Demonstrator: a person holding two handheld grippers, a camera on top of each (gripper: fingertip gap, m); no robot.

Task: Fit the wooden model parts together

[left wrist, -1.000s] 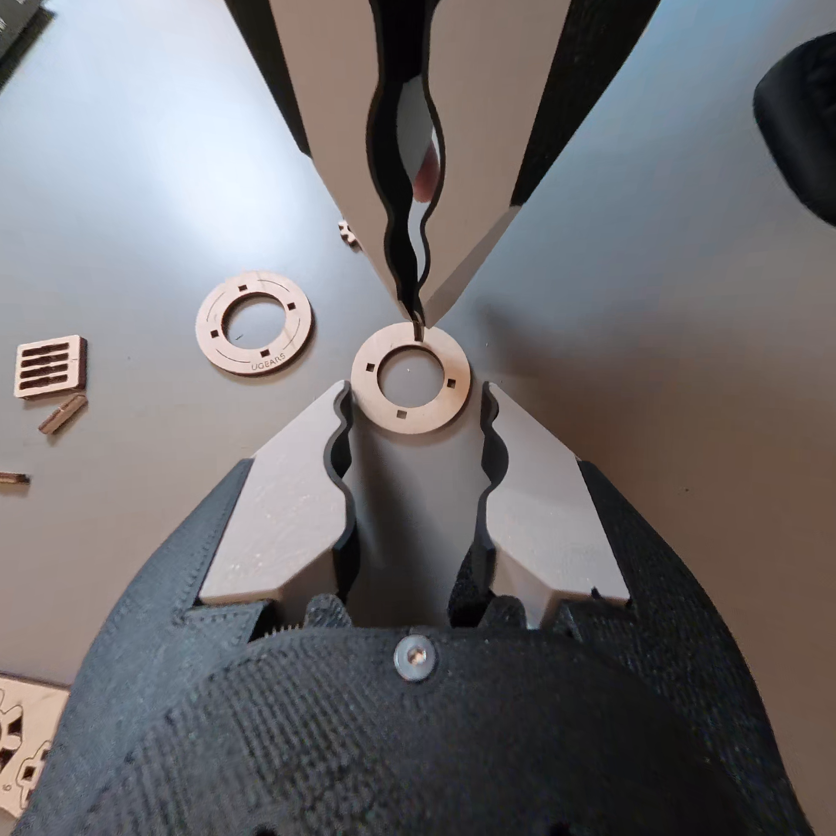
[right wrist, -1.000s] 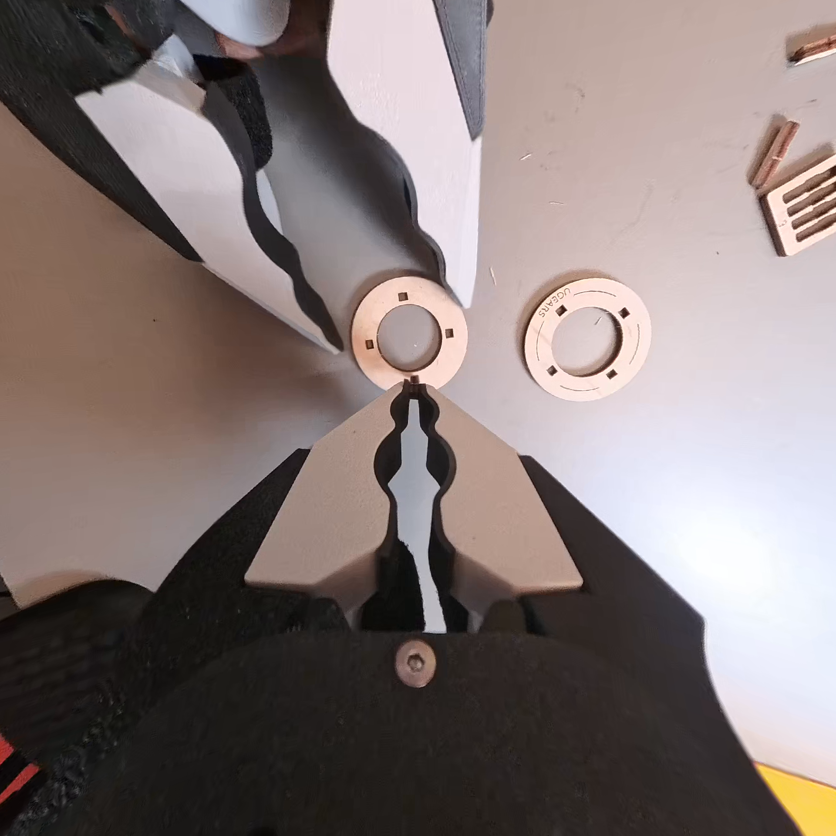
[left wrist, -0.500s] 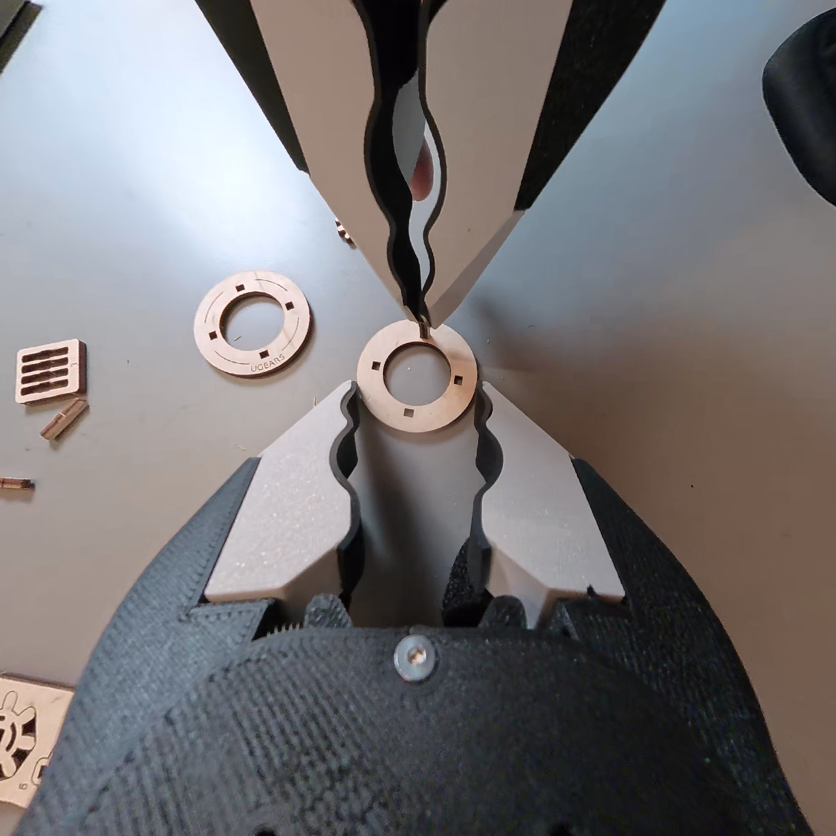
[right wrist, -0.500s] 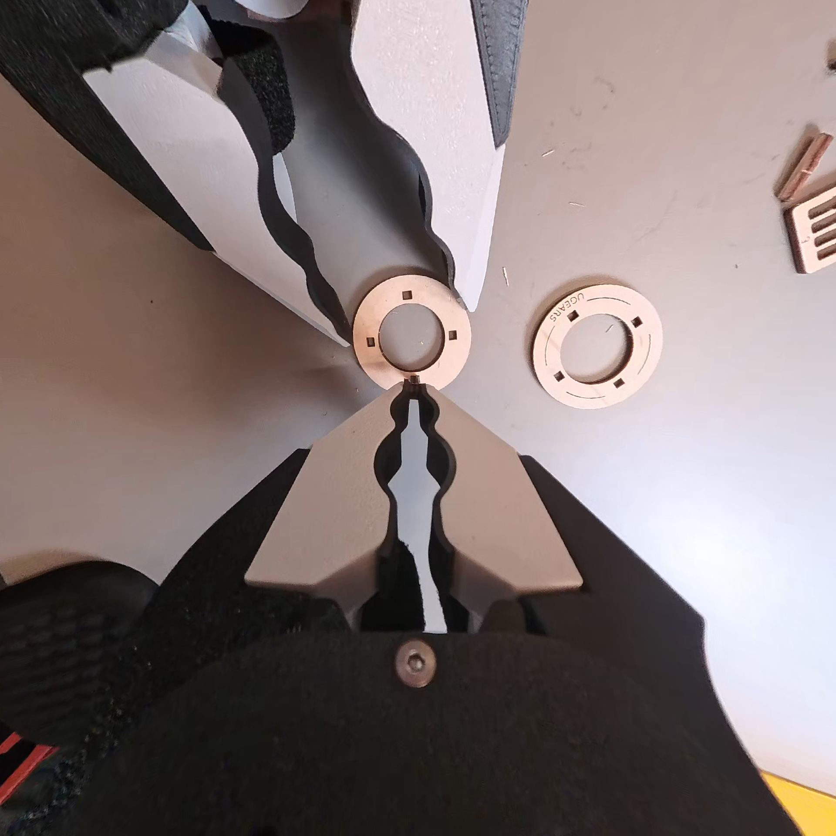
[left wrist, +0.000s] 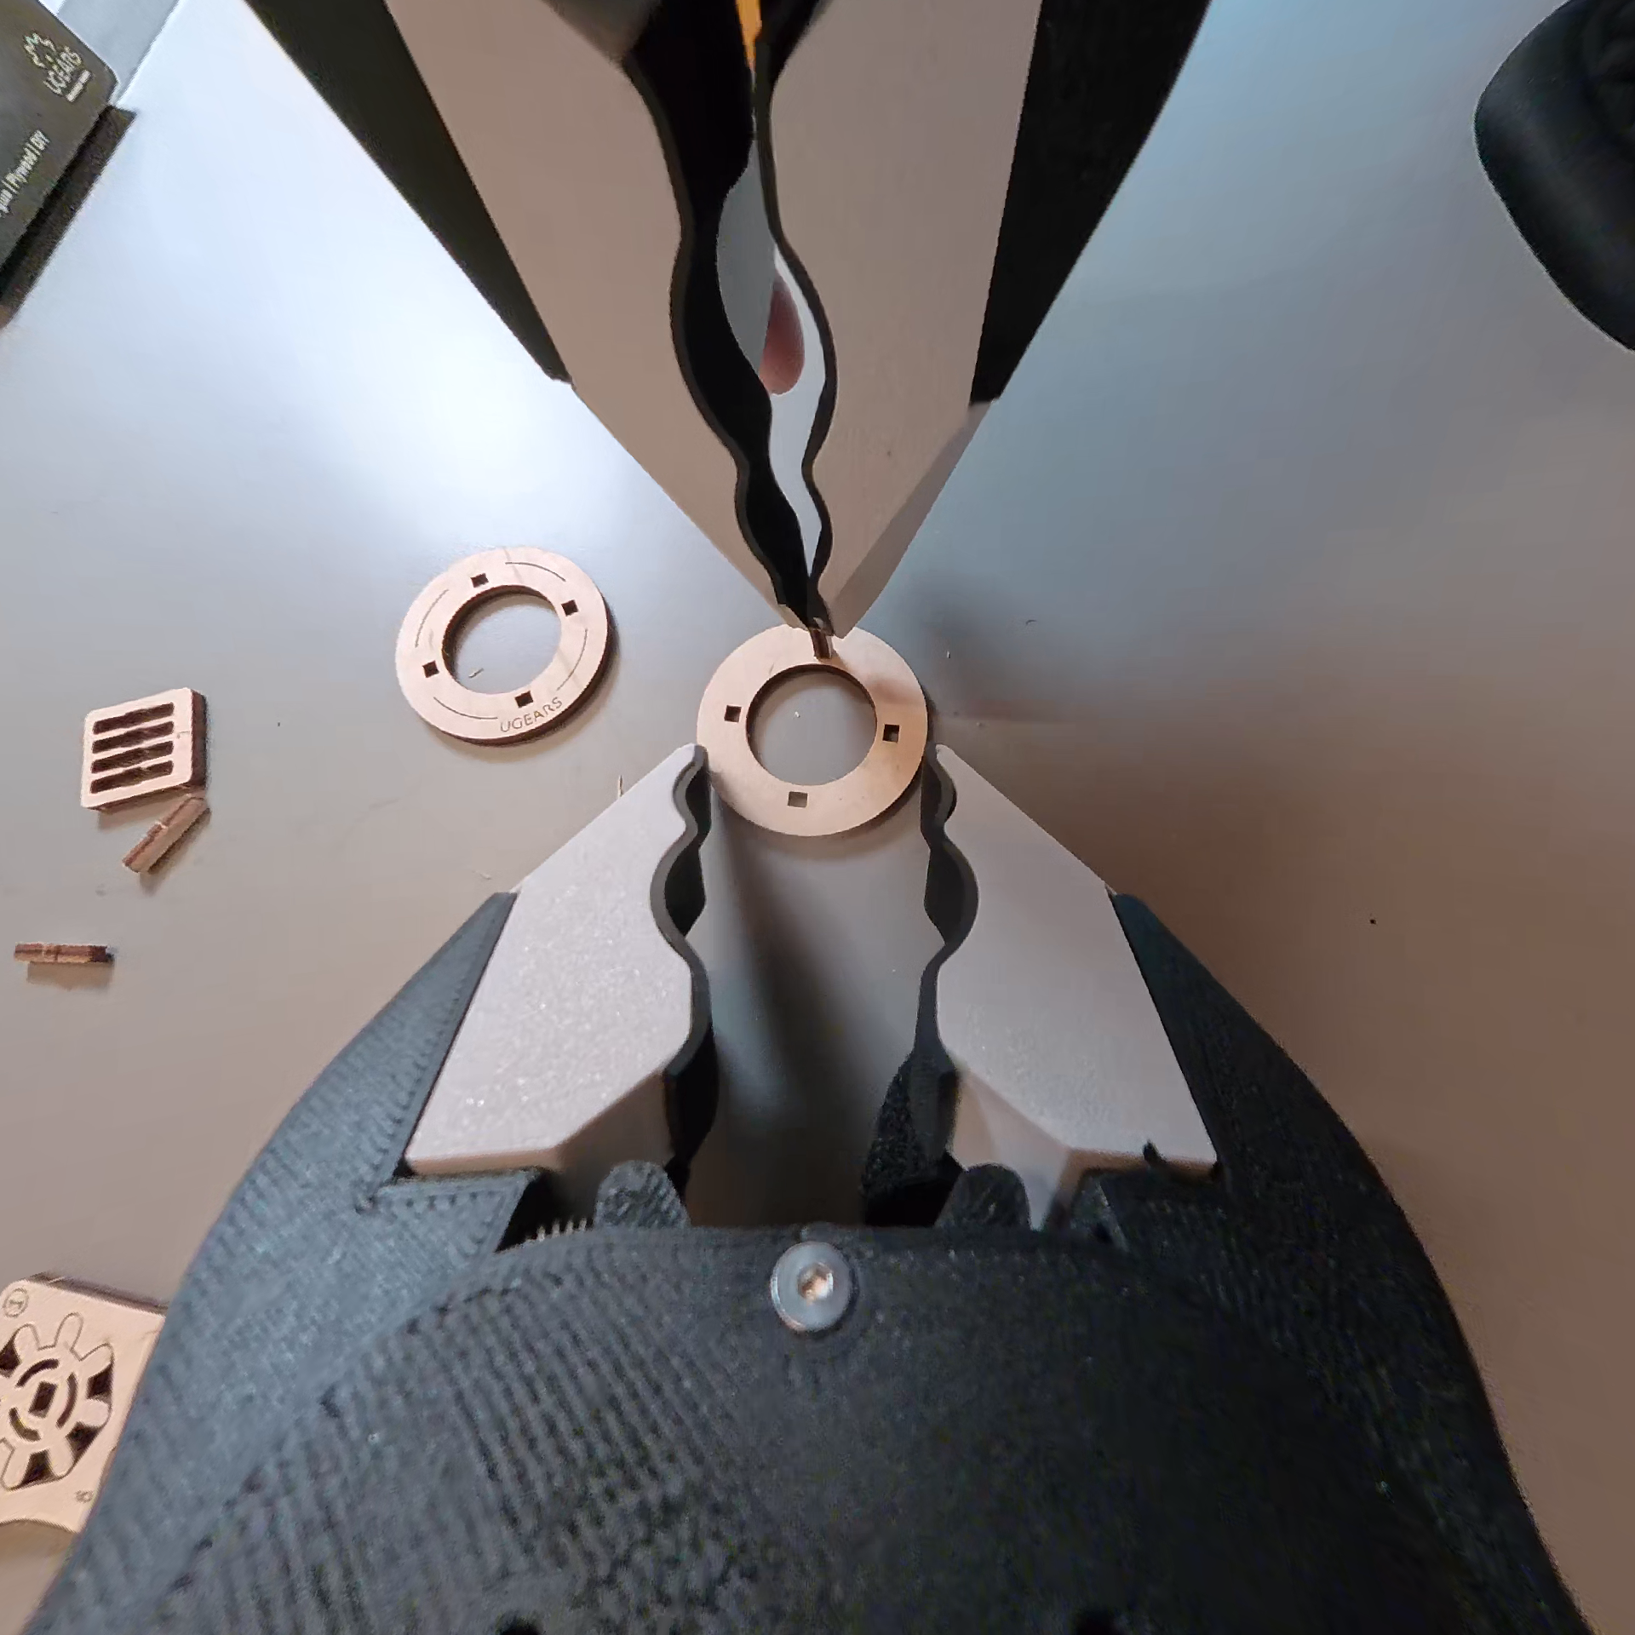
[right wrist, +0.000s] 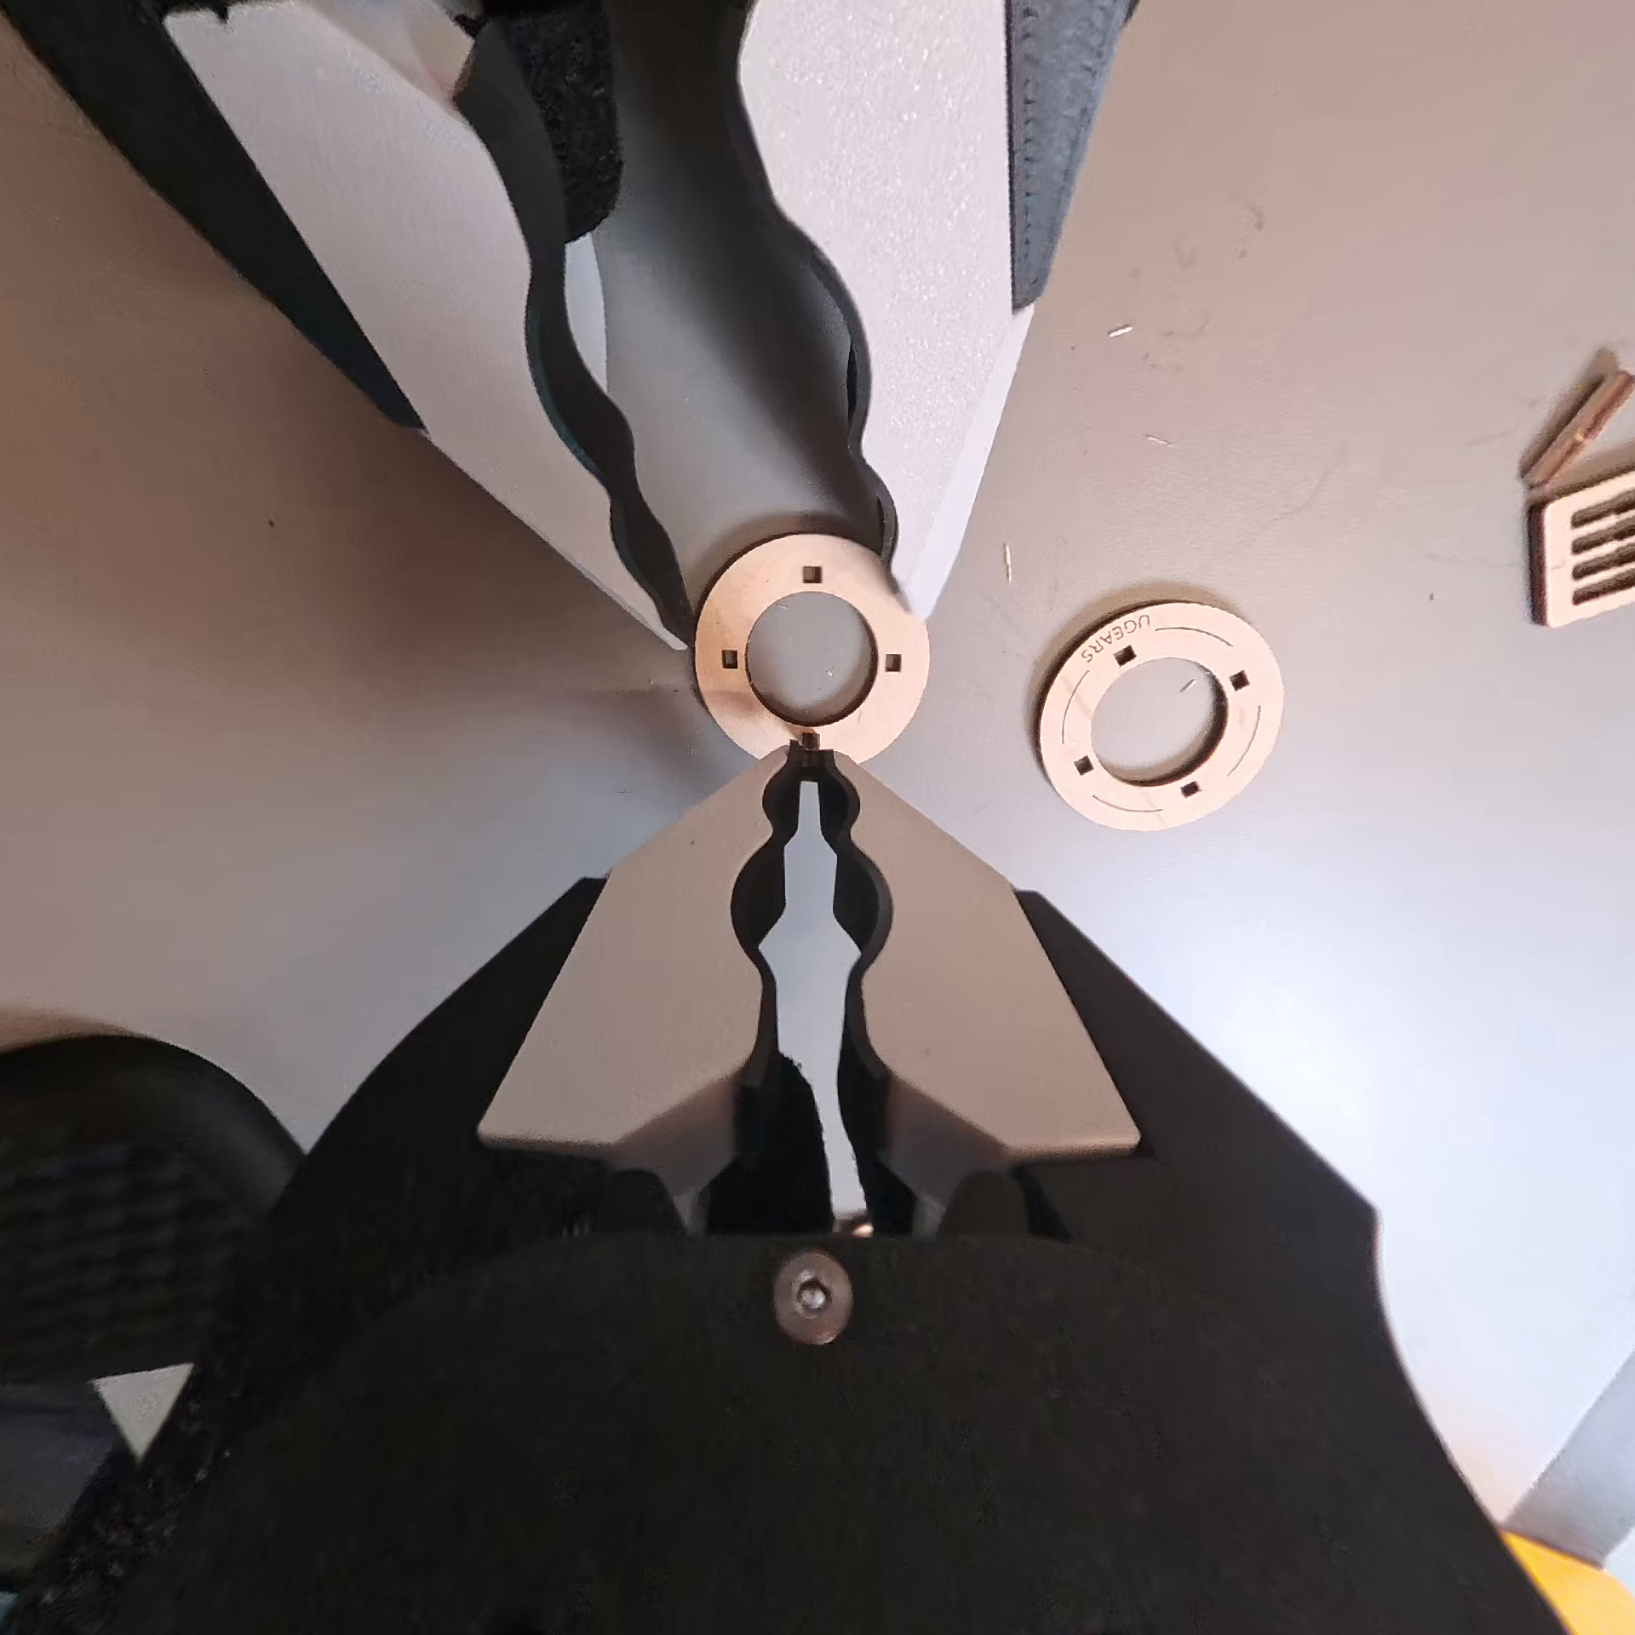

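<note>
A plain wooden ring (left wrist: 752, 796) with small square slots lies flat on the grey table (left wrist: 1239, 708). My left gripper (left wrist: 816, 765) has one fingertip against each side of the ring and is shut on it. My right gripper (right wrist: 809, 763) comes from the opposite side and is shut on a small wooden peg (right wrist: 809, 741). The peg's tip touches the ring (right wrist: 894, 619) at its near slot. In the left wrist view the right gripper (left wrist: 814, 619) and the peg (left wrist: 821, 644) show at the ring's far edge. The left gripper (right wrist: 787, 597) shows at the top of the right wrist view.
A second, engraved ring (left wrist: 584, 672) lies to the left, also seen in the right wrist view (right wrist: 1256, 734). Beyond it lie a slotted grille piece (left wrist: 142, 750) and loose sticks (left wrist: 164, 832). A cut-out parts sheet (left wrist: 53, 1398) is at bottom left. A black object (left wrist: 1575, 159) is at upper right. Less than 4 cm separates the two grippers' tips. Both grippers' tips are roughly 15 cm from the slotted grille piece (left wrist: 142, 750).
My left fingers have closed inward from beside the ring until they touch its sides. My right gripper has stayed shut with the peg at the ring's slot.
</note>
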